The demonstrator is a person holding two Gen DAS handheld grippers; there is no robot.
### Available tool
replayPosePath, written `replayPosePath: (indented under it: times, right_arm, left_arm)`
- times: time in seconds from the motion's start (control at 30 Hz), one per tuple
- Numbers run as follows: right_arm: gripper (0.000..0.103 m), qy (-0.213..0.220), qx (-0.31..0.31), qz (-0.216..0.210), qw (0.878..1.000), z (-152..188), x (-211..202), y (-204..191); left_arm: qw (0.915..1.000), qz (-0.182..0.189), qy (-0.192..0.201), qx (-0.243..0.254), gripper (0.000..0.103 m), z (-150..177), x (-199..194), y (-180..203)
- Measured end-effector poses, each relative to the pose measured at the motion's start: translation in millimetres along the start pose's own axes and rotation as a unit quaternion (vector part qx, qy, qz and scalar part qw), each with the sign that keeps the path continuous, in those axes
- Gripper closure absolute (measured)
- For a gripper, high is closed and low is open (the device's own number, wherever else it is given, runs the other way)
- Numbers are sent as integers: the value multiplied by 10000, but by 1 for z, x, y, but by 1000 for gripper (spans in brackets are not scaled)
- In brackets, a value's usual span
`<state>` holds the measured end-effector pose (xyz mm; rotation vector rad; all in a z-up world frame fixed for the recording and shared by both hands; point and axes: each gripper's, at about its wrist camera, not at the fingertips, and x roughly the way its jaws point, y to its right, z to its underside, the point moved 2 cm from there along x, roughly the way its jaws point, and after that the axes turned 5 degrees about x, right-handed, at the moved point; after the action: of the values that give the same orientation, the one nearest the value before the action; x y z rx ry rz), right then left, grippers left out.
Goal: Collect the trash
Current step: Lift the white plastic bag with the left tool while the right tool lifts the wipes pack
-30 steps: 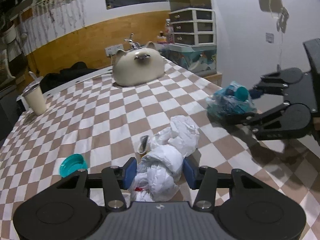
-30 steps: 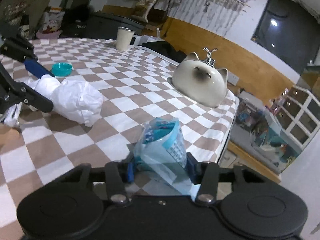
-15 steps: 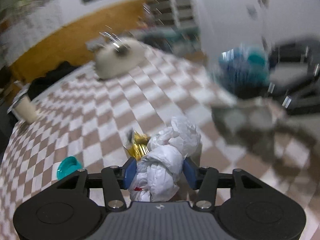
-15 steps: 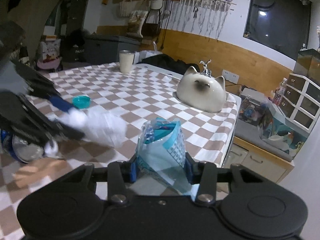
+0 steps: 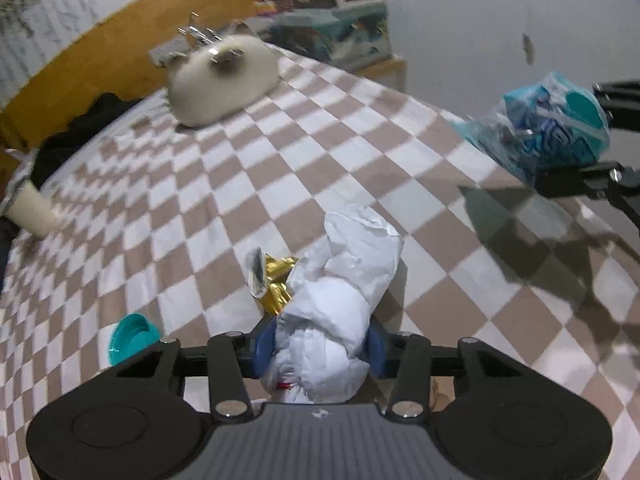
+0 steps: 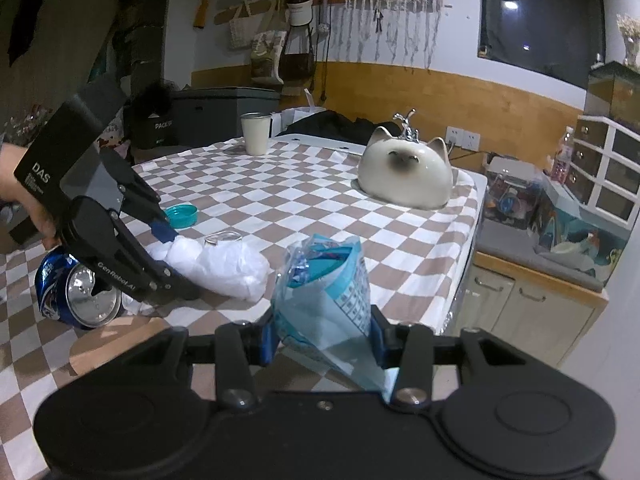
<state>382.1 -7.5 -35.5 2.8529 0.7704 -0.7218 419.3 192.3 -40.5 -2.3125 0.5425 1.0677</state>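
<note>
On the checkered tablecloth [image 6: 280,184], a blue can [image 6: 76,292] and teal cap [image 6: 182,216] lie uncollected at left. The left gripper [image 5: 320,346], its jaws just closing, clamps a white paper wad [image 5: 340,296]. At right, the right gripper [image 6: 322,344] holds a blue plastic bag [image 6: 324,288] pinched, lifted off the table.

The left tool [image 5: 320,350], its jaws just closing, squeezes crumpled white paper [image 5: 340,304] beside a gold wrapper [image 5: 276,284].
</note>
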Motion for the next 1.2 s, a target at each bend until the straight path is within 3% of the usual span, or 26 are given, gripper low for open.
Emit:
replayPosePath:
  times: [0.43, 0.87, 1.2]
  right_arm:
    - [58, 311, 351, 44, 9989, -8, -37, 3]
    - [58, 683, 529, 69, 9962, -9, -103, -7]
    - [58, 889, 761, 65, 9931, 7, -151, -1]
  left_arm:
    - [9899, -678, 981, -769, 56, -8, -77, 21]
    - [9704, -788, 1595, -1634, 56, 5, -144, 73]
    - [9593, -798, 1959, -1870, 56, 9, -176, 124]
